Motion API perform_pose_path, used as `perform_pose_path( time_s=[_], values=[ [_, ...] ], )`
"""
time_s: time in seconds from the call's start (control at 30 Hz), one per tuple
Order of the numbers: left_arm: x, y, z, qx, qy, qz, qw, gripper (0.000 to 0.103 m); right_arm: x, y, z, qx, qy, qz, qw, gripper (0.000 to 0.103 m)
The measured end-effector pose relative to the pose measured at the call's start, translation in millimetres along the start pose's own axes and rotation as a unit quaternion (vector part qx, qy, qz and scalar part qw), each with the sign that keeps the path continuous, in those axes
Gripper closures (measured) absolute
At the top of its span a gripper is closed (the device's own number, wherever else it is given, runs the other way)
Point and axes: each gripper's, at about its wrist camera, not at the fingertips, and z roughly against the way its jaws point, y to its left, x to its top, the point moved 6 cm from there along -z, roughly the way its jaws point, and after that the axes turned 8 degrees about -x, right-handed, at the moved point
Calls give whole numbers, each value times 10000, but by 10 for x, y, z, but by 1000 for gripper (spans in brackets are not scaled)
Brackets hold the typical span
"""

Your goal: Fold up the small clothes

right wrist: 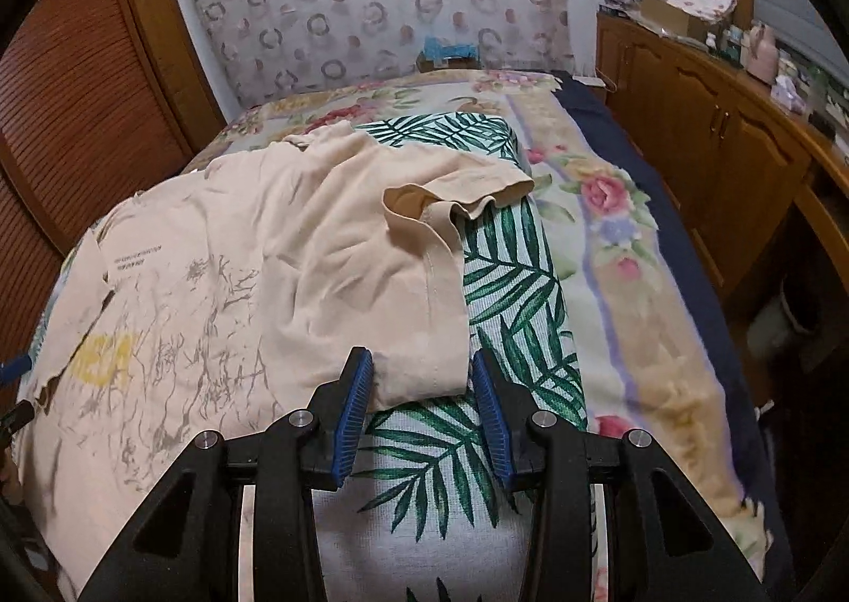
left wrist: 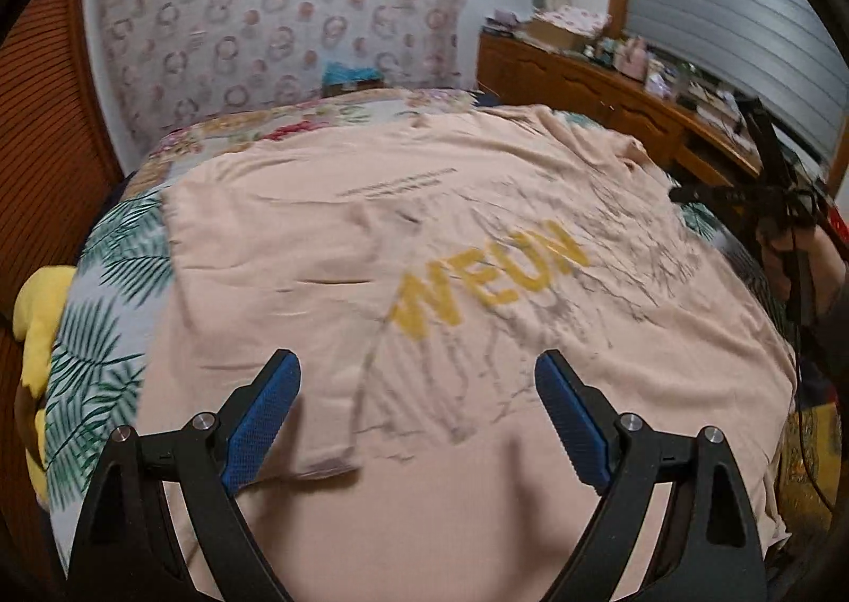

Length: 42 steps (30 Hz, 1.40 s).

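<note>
T-shirt (left wrist: 424, 241) in a soft peach color lies spread out on the bed (right wrist: 626, 252), on top of a cover with green leaf prints (right wrist: 509, 284). It has yellow letters (left wrist: 488, 284) and thin gray scribbly lines printed on it, and a small line of dark words higher up. One sleeve (left wrist: 334, 421) is folded in over the shirt, and its end lies between the fingers of the left tool (left wrist: 418, 379). The left tool is wide open above the shirt and holds nothing. In the right wrist view the other sleeve (right wrist: 461, 188) sticks out to the side and looks a bit crumpled, with its opening turned up. The right side of the shirt is folded over, and its bottom corner (right wrist: 424, 368) sits right between the blue pads (right wrist: 355, 406) of the right tool (right wrist: 422, 374). The right tool is partly open, with a pad on each side of that corner, and I cannot tell if the pads touch the cloth. The leaf cover lies under this tool. A flowery blanket (right wrist: 610, 199) with pink roses lies next to the leaf cover, toward the wood cabinets (right wrist: 705, 135). A cloth with ring shapes (right wrist: 371, 2) hangs at the far end of the bed. Something yellow (left wrist: 40, 315) sits at the left edge of the bed in the left wrist view.
</note>
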Motion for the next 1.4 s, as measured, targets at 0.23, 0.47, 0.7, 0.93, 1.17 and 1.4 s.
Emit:
perform_pose_path(
  time_s=[0.23,0.47,0.7,0.93,1.17,1.4],
  values=[
    [-85,-89,-217,-19,336,-83,9994,12,-3,39,21,-190,49,453,9988,96],
    [-152,-112,-297,115,463,-188,9987,12,223,103,474,1,-633,413,9971,96],
    [-152,-124,-309,84,487,-200,9986,10,223,746,1026,684,-1179,1051,9851,96],
    [-151,-122,-311,84,487,-201,9986,10,-80,1078,921,1070,-698,1382,9821,73],
    [-147,-123,-312,94,486,-207,9986,10,29,651,887,644,-680,924,9913,61],
    [-145,-124,-313,87,485,-203,9986,10,-57,263,387,-42,-20,562,9984,61]
  ],
)
